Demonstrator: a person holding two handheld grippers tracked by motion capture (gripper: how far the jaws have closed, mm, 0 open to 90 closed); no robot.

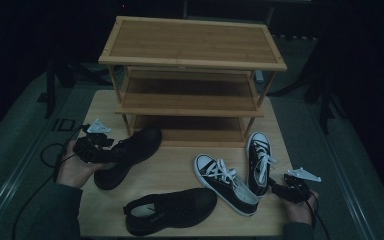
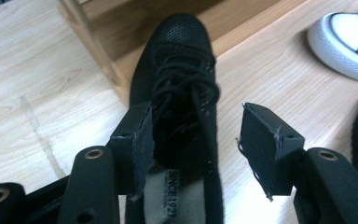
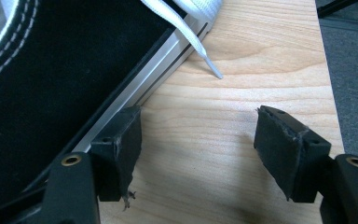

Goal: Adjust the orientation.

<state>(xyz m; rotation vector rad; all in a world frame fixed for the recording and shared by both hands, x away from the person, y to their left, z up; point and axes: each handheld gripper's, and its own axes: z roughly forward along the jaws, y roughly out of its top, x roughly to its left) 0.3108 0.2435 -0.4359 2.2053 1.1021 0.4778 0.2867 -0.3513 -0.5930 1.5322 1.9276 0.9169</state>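
Currently the left gripper (image 1: pixel 111 150) sits at the heel end of a black mesh shoe (image 1: pixel 130 155) on the left part of the wooden worktop (image 1: pixel 180 165), held by the person's left hand (image 1: pixel 72 170). Seen from the left gripper view, its jaws are spread: one pad lies at the shoe's collar on the near side of the opening, the other stands apart over bare wood, so nothing is pinched. The black mesh shoe (image 2: pixel 177 93) points its toe toward the bottom tier of the bamboo shoe rack (image 1: pixel 190 75), the toe just beside the rack's front left leg (image 2: pixel 98 51). An insole with printed lettering shows in the shoe's opening.

The right gripper (image 1: pixel 275 189) rests at the worktop's right front corner, in the person's right hand (image 1: pixel 300 207). Its jaws are spread too, with only bare wood between them; one jaw is just beside the white sole edge of a black-and-white canvas sneaker (image 3: pixel 51 70), and whether it touches I cannot tell. A white lace end (image 3: pixel 205 58) trails onto the wood.

On the high view, that sneaker (image 1: pixel 259 160) lies near the right edge, toe toward the rack, with its mate (image 1: pixel 225 182) angled just beside it. A second black shoe (image 1: pixel 172 210) lies on its own near the front edge, well apart from the rack.
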